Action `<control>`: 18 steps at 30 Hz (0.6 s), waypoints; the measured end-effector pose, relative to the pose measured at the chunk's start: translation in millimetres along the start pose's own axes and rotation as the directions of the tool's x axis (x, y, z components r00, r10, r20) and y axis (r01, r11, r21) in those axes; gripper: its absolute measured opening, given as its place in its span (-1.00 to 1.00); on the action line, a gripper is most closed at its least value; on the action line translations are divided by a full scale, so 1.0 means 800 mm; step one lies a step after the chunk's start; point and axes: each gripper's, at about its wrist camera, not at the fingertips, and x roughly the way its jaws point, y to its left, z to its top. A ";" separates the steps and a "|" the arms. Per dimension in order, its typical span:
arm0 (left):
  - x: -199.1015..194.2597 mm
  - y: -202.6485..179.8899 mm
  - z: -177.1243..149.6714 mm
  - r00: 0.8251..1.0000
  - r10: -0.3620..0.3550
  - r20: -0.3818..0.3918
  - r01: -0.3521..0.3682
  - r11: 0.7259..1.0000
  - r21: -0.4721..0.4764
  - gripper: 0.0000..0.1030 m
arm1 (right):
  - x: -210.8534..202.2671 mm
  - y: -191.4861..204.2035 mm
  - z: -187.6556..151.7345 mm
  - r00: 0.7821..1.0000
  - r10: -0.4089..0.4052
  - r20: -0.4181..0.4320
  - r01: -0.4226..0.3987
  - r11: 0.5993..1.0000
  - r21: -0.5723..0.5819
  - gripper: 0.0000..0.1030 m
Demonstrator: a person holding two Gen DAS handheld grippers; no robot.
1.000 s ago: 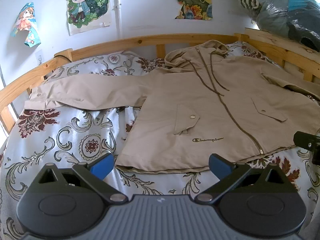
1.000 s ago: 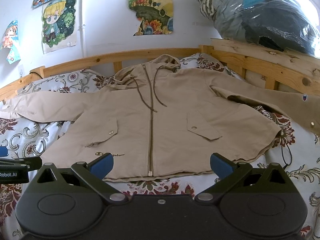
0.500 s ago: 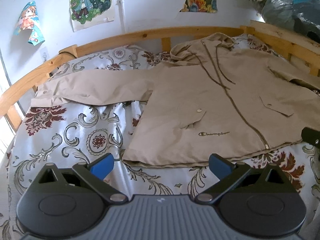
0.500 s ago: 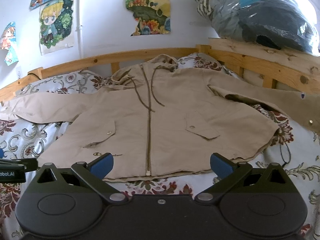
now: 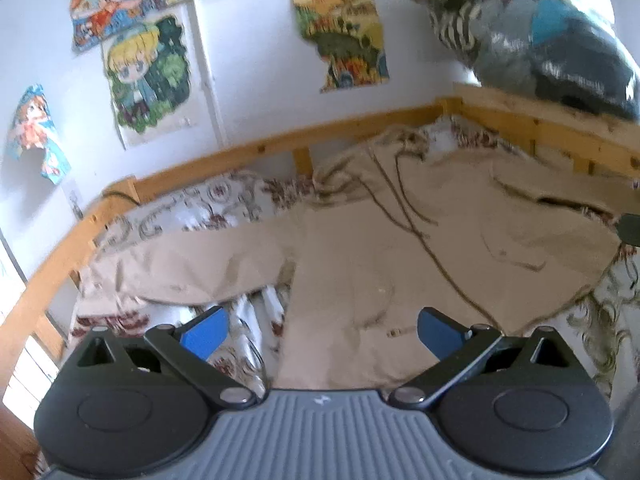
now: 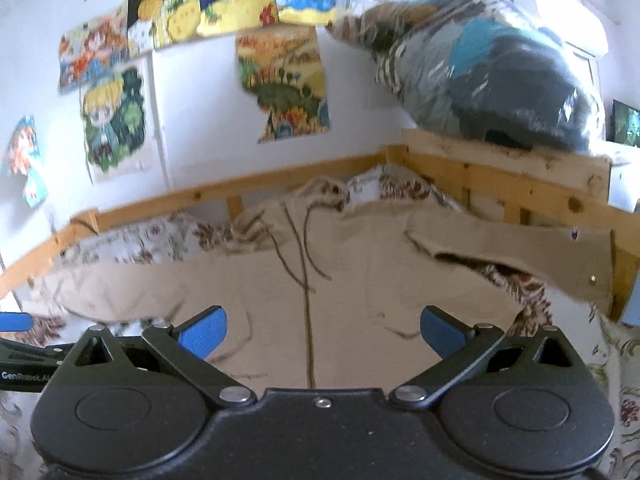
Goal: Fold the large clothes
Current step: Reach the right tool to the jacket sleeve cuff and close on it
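Both grippers nearer jacket [image 5: 400,264], jaws spread

Left gripper [image 5: 320,332] grey-ribbed, right gripper [image 6: 322,330] black, blue fingertips [image 6: 202,330], seemingly padded

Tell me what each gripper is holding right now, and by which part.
Nothing is held. The left gripper and the right gripper both stand open above the beige jacket, which lies spread flat on the bed.

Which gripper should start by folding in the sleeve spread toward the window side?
Left, probably. The left gripper hangs open just short of that outstretched sleeve. The right gripper, also open, faces the jacket's zipper, farther away.
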 end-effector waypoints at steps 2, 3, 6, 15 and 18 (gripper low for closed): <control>-0.011 0.007 0.011 1.000 0.007 0.019 -0.007 1.000 -0.006 0.99 | -0.015 0.002 0.013 1.000 0.013 0.018 -0.013 1.000 0.012 0.99; -0.016 0.011 0.015 1.000 0.005 0.030 -0.005 1.000 -0.005 0.99 | -0.023 0.003 0.019 1.000 0.019 0.025 -0.019 1.000 0.016 0.99; -0.030 0.024 0.028 0.998 0.018 0.058 -0.018 1.000 0.000 0.99 | -0.044 0.008 0.040 0.998 0.038 0.054 -0.039 0.999 0.012 0.99; -0.041 0.058 0.073 0.997 0.001 0.074 -0.001 1.000 -0.004 0.99 | -0.091 0.000 0.100 0.989 0.110 0.097 -0.115 0.992 0.045 0.99; -0.025 0.060 0.095 0.998 -0.005 0.070 0.004 1.000 0.012 0.99 | -0.097 -0.022 0.116 0.989 0.090 0.117 -0.097 0.993 0.061 0.99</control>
